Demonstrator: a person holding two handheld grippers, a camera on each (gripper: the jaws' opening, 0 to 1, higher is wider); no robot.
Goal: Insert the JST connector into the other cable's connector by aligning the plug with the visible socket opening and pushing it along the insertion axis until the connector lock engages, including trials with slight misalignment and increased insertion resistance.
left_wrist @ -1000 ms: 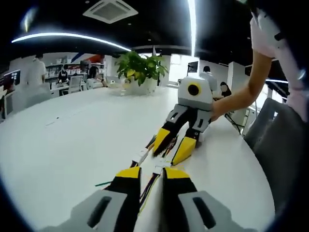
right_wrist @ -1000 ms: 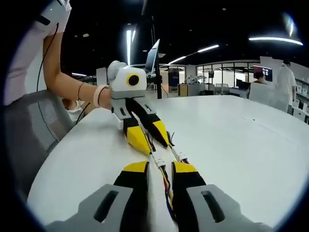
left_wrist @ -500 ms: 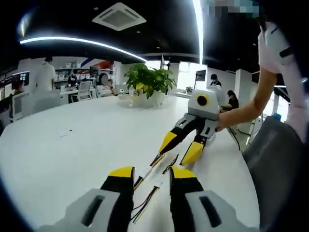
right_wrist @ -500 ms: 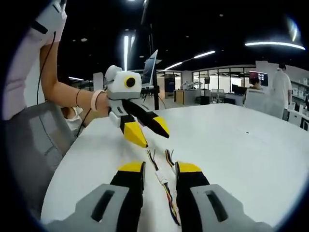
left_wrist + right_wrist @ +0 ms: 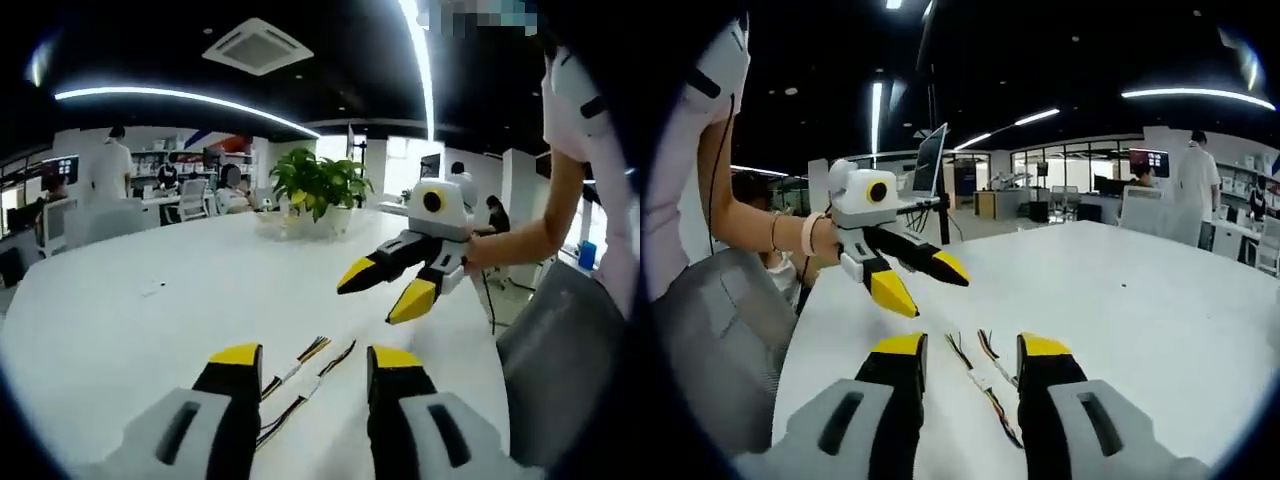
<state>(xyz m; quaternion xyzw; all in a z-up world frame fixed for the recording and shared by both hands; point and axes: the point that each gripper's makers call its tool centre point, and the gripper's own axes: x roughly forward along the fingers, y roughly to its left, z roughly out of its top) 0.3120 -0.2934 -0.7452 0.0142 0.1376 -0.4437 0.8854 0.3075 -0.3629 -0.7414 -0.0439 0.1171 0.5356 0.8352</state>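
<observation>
With both yellow-tipped grippers, left and right, lifted with jaws apart and empty, the 2 thin multicoloured wire cables lie loose on the white table, where a careless regrasp could skew plug and socket.

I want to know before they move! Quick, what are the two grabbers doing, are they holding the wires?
Left gripper: open, holding nothing; the wires lie on the table.
Right gripper: open, holding nothing.

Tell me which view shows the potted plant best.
The left gripper view: the potted plant stands in plain sight at the far side of the white table. The right gripper view looks another way, over the table toward desks and people.
</observation>
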